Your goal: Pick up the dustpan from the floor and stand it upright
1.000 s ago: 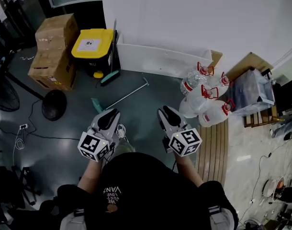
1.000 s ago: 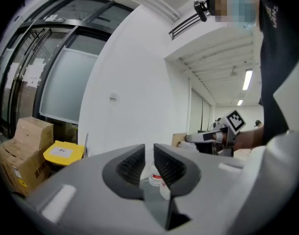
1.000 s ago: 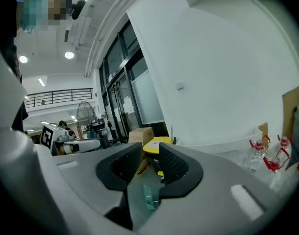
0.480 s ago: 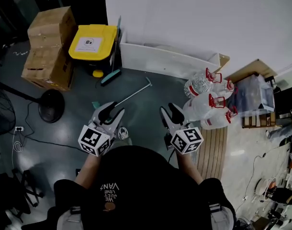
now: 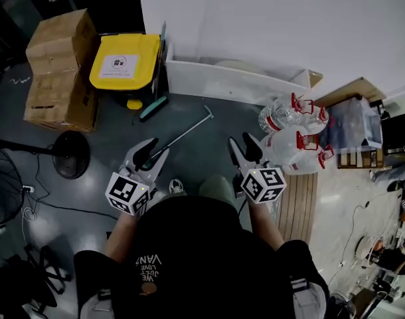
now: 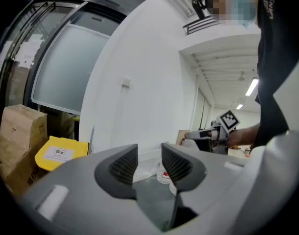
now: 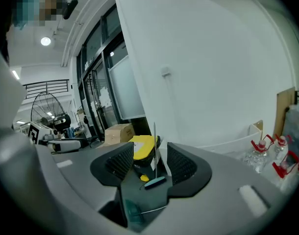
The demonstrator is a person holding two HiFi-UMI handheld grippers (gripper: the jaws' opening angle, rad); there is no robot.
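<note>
Left hand-held gripper (image 5: 153, 151) and right hand-held gripper (image 5: 242, 143) are seen released, their jaws having just been opening, with nothing held between them. The dustpan (image 5: 185, 129) is lying on the floor (image 5: 202, 158) just ahead, its long handle slanting between the two. The handle is best approached low and square-on, clamped firmly across its thin rod, then swung up slowly so the pan is seated flat.

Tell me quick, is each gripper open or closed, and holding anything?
Left gripper: open, jaws have just been opening, nothing between them.
Right gripper: open, jaws have just been opening, nothing between them.
</note>
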